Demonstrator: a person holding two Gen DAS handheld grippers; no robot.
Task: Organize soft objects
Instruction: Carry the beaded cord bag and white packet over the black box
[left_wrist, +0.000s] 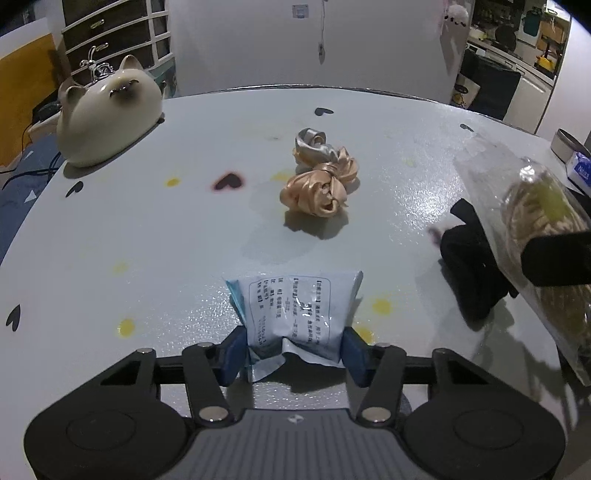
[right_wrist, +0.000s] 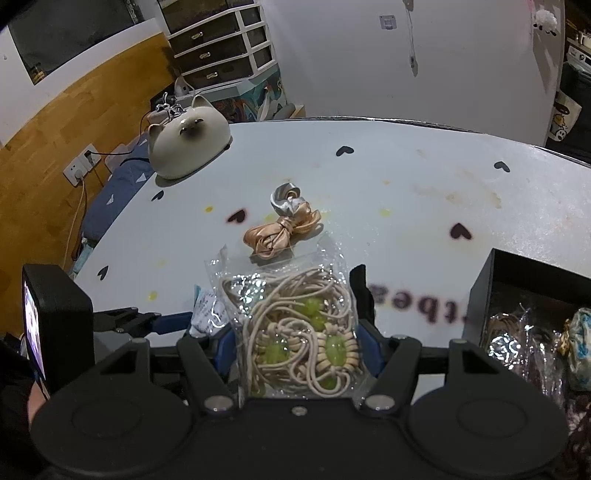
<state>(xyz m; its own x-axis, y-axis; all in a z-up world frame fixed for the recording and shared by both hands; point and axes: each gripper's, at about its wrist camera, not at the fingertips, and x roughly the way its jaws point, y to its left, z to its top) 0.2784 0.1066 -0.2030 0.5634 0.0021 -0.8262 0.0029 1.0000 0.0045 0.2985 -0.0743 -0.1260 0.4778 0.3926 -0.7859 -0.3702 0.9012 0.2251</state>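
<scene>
My left gripper is shut on a small light-blue printed packet just above the table. My right gripper is shut on a clear bag of beige cord with green beads; the bag also shows at the right of the left wrist view. A gold and silver ribbon bundle lies in the middle of the table, ahead of both grippers, and shows in the right wrist view. A black cloth item lies under the held bag. The left gripper and its packet appear left of the right gripper.
A cream ceramic cat stands at the table's far left. An open black box at the right holds several bagged items. A round tin and a blue carton sit at the far right edge. The white tablecloth has heart prints.
</scene>
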